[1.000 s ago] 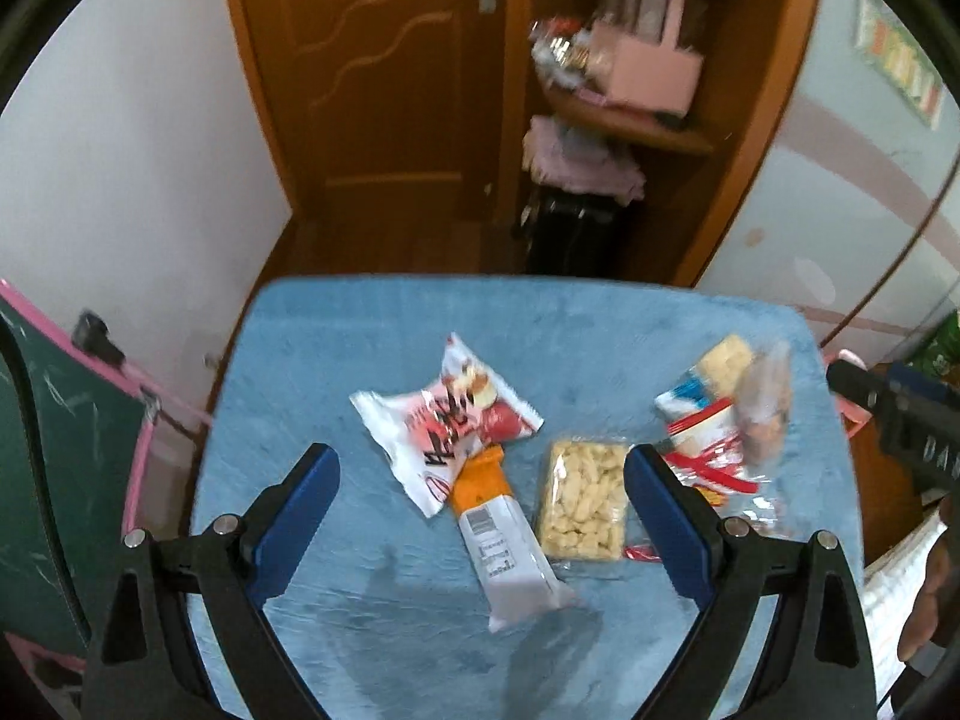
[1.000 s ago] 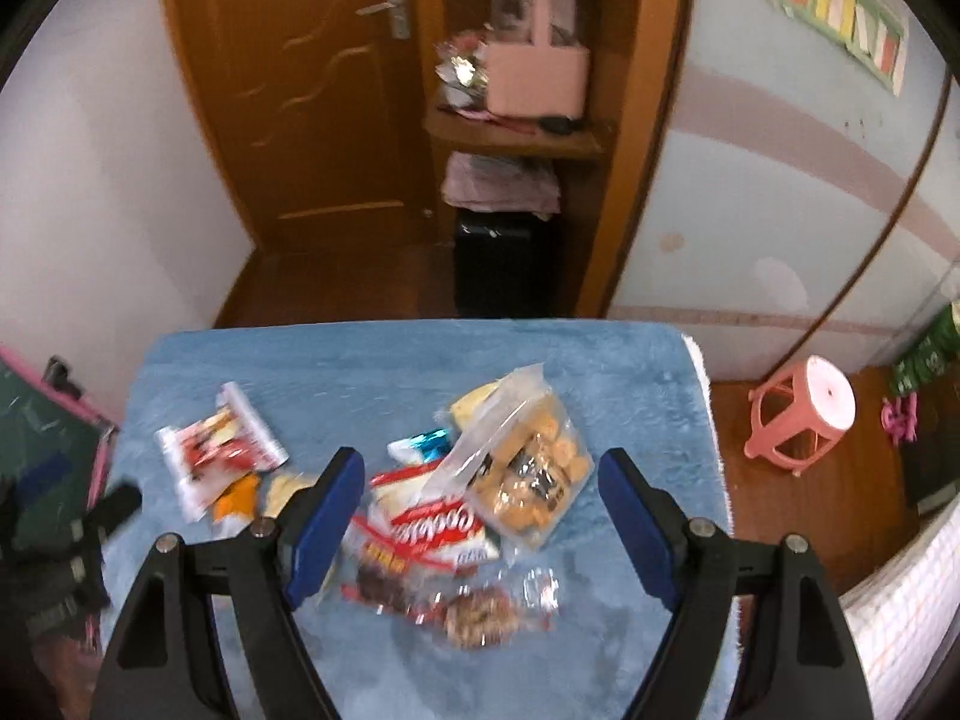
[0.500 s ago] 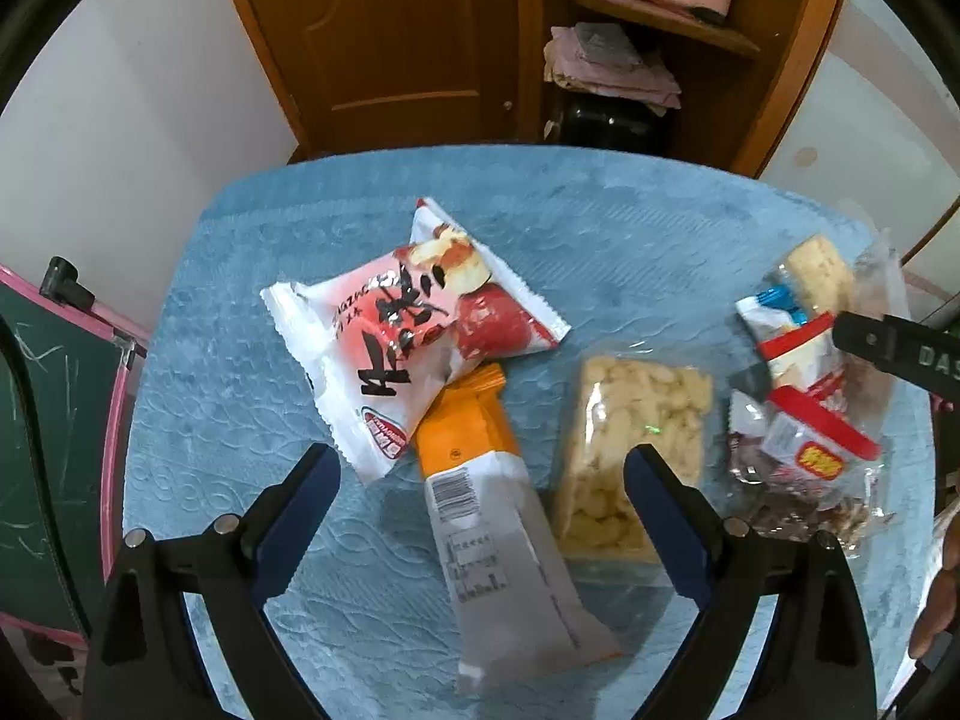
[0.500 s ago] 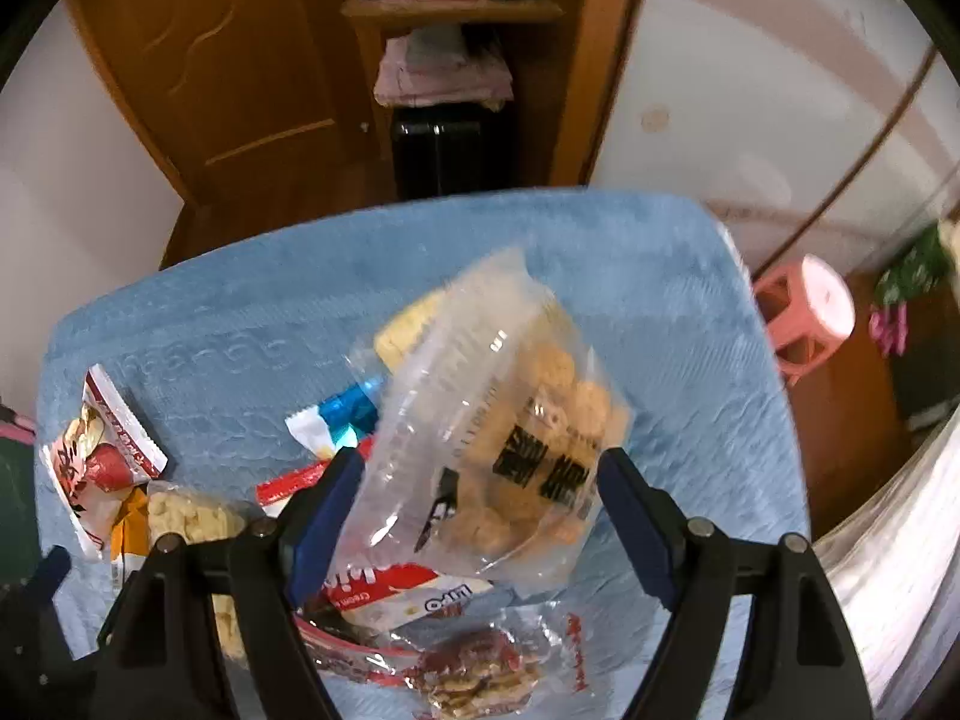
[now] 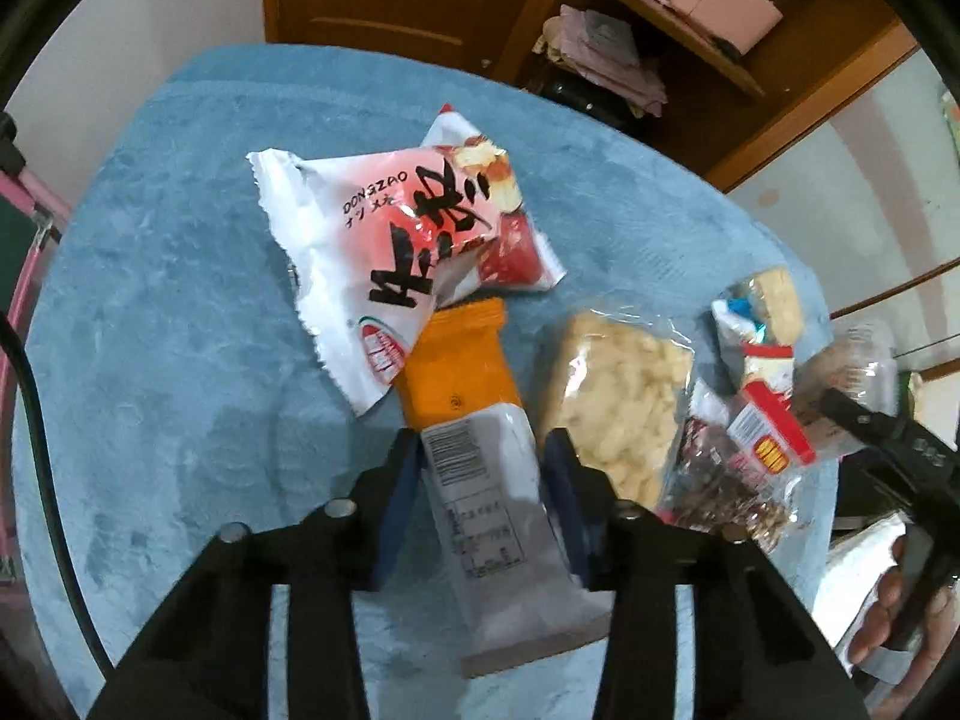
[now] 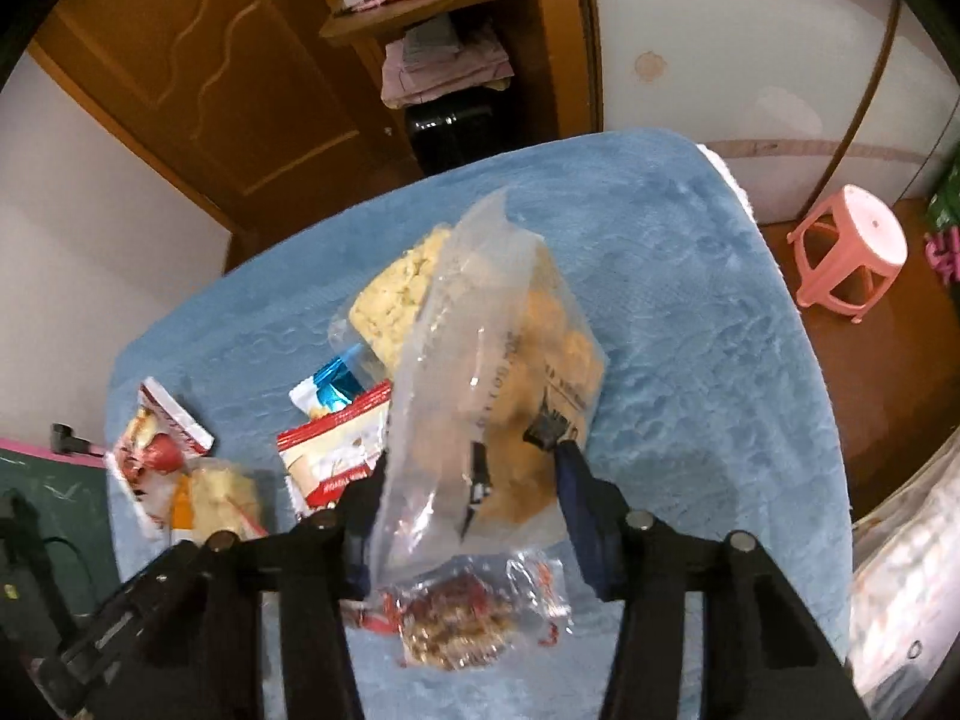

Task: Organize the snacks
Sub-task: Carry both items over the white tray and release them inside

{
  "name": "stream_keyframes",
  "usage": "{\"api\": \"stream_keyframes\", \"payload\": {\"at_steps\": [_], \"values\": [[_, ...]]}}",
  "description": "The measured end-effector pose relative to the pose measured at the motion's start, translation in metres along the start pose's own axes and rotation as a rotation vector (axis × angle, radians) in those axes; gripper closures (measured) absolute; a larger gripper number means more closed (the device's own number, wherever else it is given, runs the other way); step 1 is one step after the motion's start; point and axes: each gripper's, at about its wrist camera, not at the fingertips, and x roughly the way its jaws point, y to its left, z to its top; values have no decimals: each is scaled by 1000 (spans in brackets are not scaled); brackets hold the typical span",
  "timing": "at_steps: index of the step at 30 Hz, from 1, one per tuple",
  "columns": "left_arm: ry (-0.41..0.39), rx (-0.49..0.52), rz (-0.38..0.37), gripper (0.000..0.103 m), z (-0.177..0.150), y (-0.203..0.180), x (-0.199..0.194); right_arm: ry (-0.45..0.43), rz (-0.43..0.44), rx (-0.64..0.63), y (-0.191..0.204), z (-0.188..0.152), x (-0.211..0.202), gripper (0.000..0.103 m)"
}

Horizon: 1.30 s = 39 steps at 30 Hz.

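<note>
Left gripper has its blue fingers closed onto the sides of the orange-and-white bar packet, which lies flat on the blue table cover, barcode side up, orange end pointing away. The red-and-white pouch sits on top of the bar's orange end, with a second red pouch tucked under it on the far side. Just right of the bar is a clear pack of pale puffed pieces, touching the gripper's right finger. Right gripper is clamped on a clear zip bag holding brown biscuit pieces; the bag stands up between the fingers, top edge loose and tilted away. Under and around it: a clear pack with dark nut clusters nearest the gripper, a red-and-white cookie pack to the left, a small blue-and-white wrapper beyond that, and a clear bag of yellow crumbly blocks at the far side, partly under the zip bag. Off the table: pink stool on the floor at right, wooden door and a shelf with a pink box and folded cloths behind.
</note>
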Motion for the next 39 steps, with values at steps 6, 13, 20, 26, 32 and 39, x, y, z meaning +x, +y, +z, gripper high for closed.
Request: {"api": "stream_keyframes", "payload": {"at_steps": [6, 13, 20, 26, 32, 39], "values": [[7, 28, 48, 72, -20, 11, 0, 0, 58, 1, -14, -17, -18, 63], [-42, 129, 60, 72, -44, 1, -51, -34, 106, -41, -18, -44, -61, 64], [-160, 221, -10, 72, -76, -20, -155, -158, 184, -99, -10, -75, -148, 65], [-234, 308, -94, 72, -115, -46, -229, -270, 250, -223, 9, -128, -230, 67], [-279, 418, -164, 71, -177, -63, -285, -344, 315, -333, 21, -206, -286, 68], [-336, 481, -198, 71, -243, -68, -300, -420, 331, -354, 11, -289, -309, 68]]}}
